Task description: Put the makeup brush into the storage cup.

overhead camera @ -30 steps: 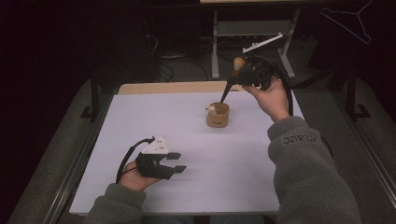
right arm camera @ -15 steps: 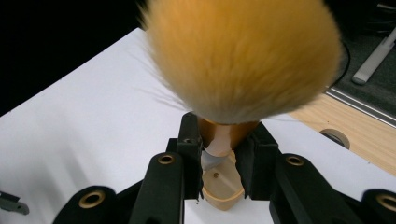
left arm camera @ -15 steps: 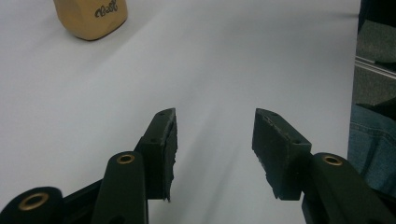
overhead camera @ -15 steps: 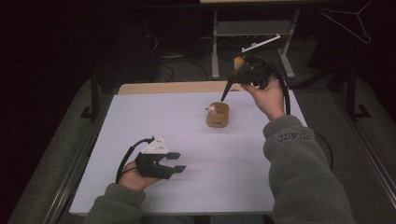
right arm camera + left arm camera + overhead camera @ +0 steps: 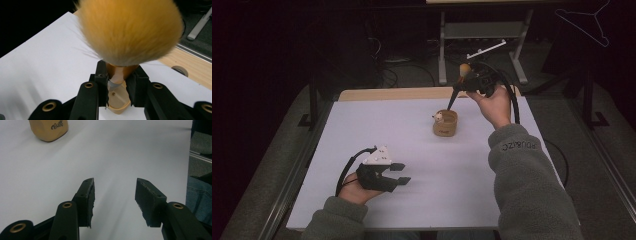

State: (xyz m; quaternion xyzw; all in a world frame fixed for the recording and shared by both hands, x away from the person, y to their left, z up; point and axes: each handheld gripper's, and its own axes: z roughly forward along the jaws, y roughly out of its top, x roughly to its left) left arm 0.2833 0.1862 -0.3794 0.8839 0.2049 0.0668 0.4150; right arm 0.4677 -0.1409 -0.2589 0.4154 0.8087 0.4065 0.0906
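A brush with a fluffy orange head (image 5: 464,69) is raised above the far right of the white table (image 5: 362,130). My right gripper (image 5: 468,80) is shut on the neck just below the bristles (image 5: 130,30), with its jaws (image 5: 117,72) pressed on both sides. A dark slim part slants down from it toward a small round wooden cup (image 5: 445,123), which has a small white thing at its rim. My left gripper (image 5: 401,173) rests near the front left of the table, open with nothing between its jaws (image 5: 115,187). The cup (image 5: 48,130) lies far ahead of it.
A bare wooden strip (image 5: 392,94) runs along the table's far edge. Behind it stand a metal frame (image 5: 484,30) and cables on the dark floor. A wire hanger (image 5: 584,22) hangs at the back right. Metal rails border the table's sides.
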